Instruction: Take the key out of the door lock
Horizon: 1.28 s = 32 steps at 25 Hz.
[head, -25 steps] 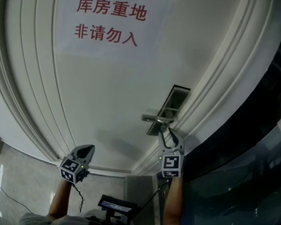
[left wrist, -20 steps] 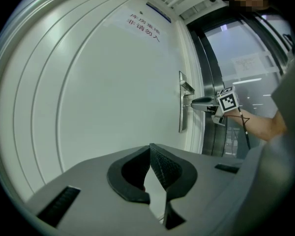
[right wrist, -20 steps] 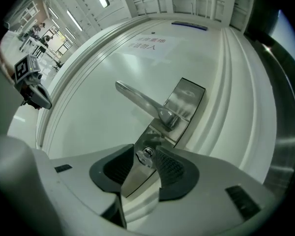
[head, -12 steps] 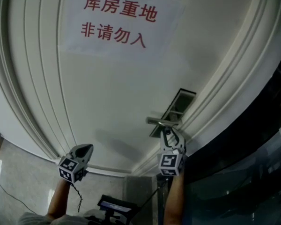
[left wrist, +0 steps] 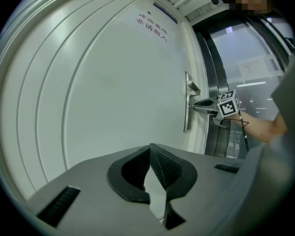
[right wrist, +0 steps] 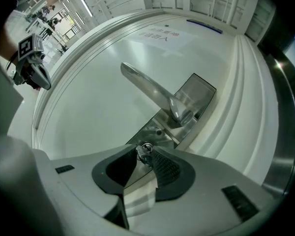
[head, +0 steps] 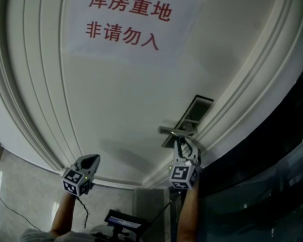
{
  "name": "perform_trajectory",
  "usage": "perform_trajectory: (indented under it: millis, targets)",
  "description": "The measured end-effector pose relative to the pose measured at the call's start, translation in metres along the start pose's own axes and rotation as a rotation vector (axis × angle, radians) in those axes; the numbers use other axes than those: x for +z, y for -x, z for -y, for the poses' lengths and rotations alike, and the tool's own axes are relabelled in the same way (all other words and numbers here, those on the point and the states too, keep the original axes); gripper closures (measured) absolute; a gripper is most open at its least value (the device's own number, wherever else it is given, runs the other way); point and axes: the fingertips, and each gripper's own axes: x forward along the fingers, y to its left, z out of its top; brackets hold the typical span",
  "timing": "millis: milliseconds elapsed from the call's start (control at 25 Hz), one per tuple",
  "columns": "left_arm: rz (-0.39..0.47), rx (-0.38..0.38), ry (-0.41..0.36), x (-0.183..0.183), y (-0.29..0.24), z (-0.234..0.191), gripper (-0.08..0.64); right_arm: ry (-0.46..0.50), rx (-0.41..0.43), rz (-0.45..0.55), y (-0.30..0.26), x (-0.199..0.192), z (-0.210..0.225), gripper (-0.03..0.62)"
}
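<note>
Where legible, red print 库房重地 非请勿入 on paper notice (head: 126, 24), white door (head: 116, 115).

One door (head: 116, 115) carries one paper sign (head: 129, 24). On it sit one lever handle (right wrist: 147, 86), one lock plate (right wrist: 201, 90), one key (right wrist: 144, 150).

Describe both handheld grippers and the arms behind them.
The left gripper and right gripper have grey shells, black ribbed pads and a cube of black-and-white square markers each. A thin black cable hangs from the left. Forearms are unsleeved. The right's jaws have just been closing around a small metal key.
</note>
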Motion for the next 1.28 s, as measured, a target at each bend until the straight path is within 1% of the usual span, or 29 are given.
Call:
perform_trajectory:
  millis: [160,400,840,1040,1080,1120,1200,1280]
  targets:
    - [-0.003,0.004,0.005,0.000,0.000,-0.002,0.552,0.019,-0.013,0.004,-0.002,-0.002,0.001,0.488]
    - [-0.004,0.003,0.007,-0.002,-0.001,-0.002,0.552,0.084,-0.020,-0.006,-0.001,0.000,0.000,0.499]
    - [-0.005,0.013,0.005,-0.002,0.004,-0.002,0.552,0.082,0.000,-0.014,0.008,-0.004,-0.003,0.500]
    - [-0.006,0.004,-0.003,-0.003,0.005,0.004,0.552,0.089,-0.034,0.022,0.016,0.003,0.002,0.502]
    - [-0.006,0.003,-0.003,-0.003,0.005,0.005,0.552,0.076,-0.036,0.024,0.018,0.003,0.002,0.564]
    - [-0.006,0.003,-0.004,-0.003,0.005,0.006,0.552,0.071,-0.037,0.024,0.019,0.003,0.002,0.567]
    - [-0.006,0.004,-0.005,-0.003,0.006,0.006,0.552,0.097,-0.042,0.019,0.020,0.000,0.001,0.571]
    - [-0.004,0.003,-0.008,-0.001,0.007,0.007,0.552,0.102,-0.048,0.019,0.022,0.000,0.000,0.571]
